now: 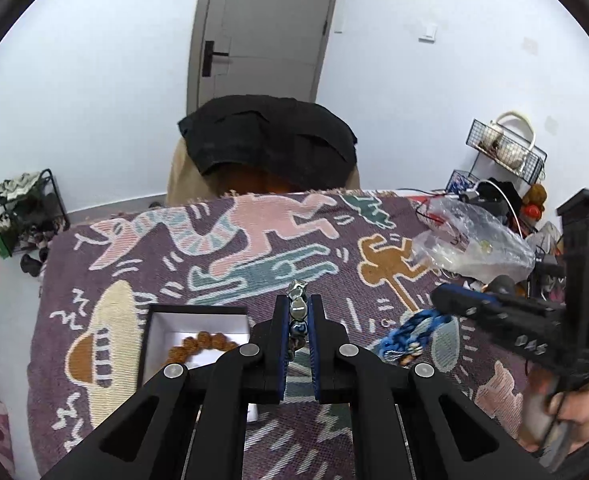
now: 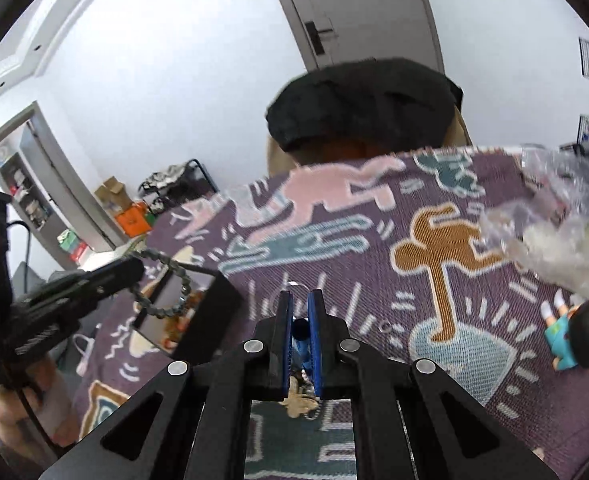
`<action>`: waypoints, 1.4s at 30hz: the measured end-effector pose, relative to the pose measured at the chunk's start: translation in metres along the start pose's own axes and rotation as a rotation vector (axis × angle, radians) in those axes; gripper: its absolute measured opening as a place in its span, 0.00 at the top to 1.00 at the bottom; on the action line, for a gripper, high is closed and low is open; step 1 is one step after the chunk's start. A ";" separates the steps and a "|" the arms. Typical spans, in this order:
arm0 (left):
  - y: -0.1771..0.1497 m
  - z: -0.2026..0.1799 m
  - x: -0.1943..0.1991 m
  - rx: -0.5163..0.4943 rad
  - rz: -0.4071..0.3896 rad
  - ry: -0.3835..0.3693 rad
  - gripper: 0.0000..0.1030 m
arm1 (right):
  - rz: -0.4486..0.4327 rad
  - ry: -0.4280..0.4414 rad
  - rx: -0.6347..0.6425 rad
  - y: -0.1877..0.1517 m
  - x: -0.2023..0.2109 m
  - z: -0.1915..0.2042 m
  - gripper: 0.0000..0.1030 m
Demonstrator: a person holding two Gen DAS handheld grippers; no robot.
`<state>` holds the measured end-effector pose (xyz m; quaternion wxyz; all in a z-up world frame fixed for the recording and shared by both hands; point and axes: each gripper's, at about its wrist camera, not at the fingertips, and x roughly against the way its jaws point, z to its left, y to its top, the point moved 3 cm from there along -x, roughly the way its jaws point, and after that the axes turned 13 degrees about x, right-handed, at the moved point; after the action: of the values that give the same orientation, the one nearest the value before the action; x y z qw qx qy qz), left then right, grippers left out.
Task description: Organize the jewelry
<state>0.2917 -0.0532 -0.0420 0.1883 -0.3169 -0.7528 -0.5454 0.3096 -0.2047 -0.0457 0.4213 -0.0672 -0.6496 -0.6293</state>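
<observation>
Left hand-held gripper [image 1: 298,312] was clamped on a limp, light metallic bead bracelet [image 1: 297,308]; right hand-held gripper [image 2: 299,334] pinched a soft blue braided bracelet [image 1: 408,332], both best held mid-strand.

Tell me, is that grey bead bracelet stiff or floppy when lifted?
Probably floppy: the bead bracelet droops in a loose loop from the left gripper. Its faceted, shiny beads look hard, perhaps slippery. Likely light, since a pinch holds it.

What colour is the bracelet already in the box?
Reddish-brown beads, lying in the white-lined box; the left wrist view shows it best.
</observation>
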 end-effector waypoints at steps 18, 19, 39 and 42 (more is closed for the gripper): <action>0.000 0.072 0.023 0.116 -0.030 0.028 0.91 | -0.109 0.004 0.139 0.049 0.052 0.064 0.92; -0.001 0.075 0.023 0.119 -0.030 0.027 0.91 | -0.118 0.002 0.151 0.053 0.056 0.068 0.92; -0.012 0.085 0.008 0.184 0.062 -0.026 0.46 | -0.205 -0.096 0.319 0.125 0.113 0.134 0.92; -0.010 0.090 0.027 0.197 -0.024 -0.033 0.22 | -0.205 -0.100 0.344 0.130 0.113 0.146 0.92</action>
<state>0.2706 0.0370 -0.0626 0.1997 -0.2967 -0.8094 -0.4658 0.2504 -0.1019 0.1463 0.3278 0.0410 -0.7710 -0.5444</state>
